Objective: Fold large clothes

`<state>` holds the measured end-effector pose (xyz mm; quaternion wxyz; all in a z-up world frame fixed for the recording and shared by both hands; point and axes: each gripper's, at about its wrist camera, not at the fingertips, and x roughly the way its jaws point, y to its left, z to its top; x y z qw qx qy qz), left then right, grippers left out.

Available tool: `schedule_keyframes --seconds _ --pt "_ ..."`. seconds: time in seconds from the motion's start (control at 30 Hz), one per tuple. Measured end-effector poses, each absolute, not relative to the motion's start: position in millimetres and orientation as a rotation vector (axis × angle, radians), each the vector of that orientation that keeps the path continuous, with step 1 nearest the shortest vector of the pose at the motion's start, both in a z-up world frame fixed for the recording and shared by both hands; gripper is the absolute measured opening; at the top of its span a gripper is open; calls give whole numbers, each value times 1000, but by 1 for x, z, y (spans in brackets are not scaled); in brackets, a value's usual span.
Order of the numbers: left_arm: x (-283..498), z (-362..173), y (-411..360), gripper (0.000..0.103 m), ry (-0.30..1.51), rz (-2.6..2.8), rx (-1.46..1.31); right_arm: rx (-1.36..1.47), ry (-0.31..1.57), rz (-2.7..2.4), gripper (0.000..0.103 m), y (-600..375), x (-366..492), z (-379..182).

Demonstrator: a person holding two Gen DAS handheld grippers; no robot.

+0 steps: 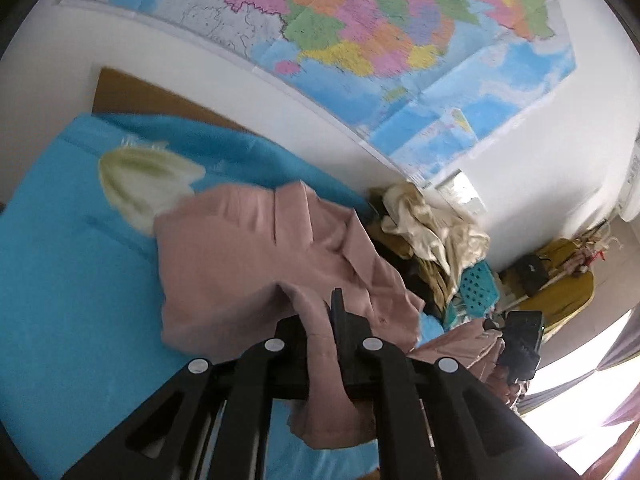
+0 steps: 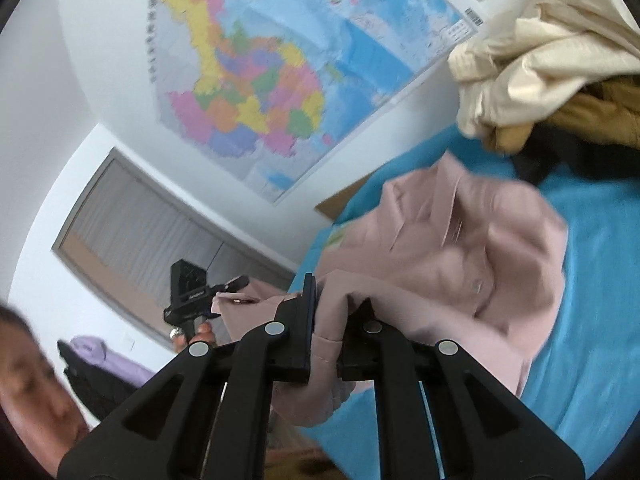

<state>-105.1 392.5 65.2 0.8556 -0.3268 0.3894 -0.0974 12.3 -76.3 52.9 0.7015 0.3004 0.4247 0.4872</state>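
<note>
A pale pink collared shirt lies crumpled on a bright blue bed cover. My left gripper is shut on a fold of the pink shirt, which hangs down between its fingers. My right gripper is shut on another edge of the same shirt, lifted above the blue cover. The right gripper shows in the left wrist view at the lower right, and the left gripper shows in the right wrist view at the left.
A pile of cream and mustard clothes sits on the bed beside the shirt, and shows in the right wrist view. A teal perforated basket lies behind it. A coloured map hangs on the white wall. A person's face is at the lower left.
</note>
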Motion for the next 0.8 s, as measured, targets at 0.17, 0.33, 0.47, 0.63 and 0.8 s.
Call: schedule_keyframes --seconds 0.17,0.33,0.47,0.63,0.8 --pt "-42 57 408 7 880 -170 -690 731 1010 979 8 -61 77 31" --pt "16 25 418 8 975 -104 -698 766 1087 884 8 -50 117 -3" --pt "51 -8 425 13 1064 -45 -704 760 1177 762 15 -43 142 -39" --pt "68 -31 435 41 1095 -55 -749 749 1259 720 41 -36 154 -63" --pt "39 -4 430 60 967 -116 -654 611 1144 771 76 -35 130 -25"
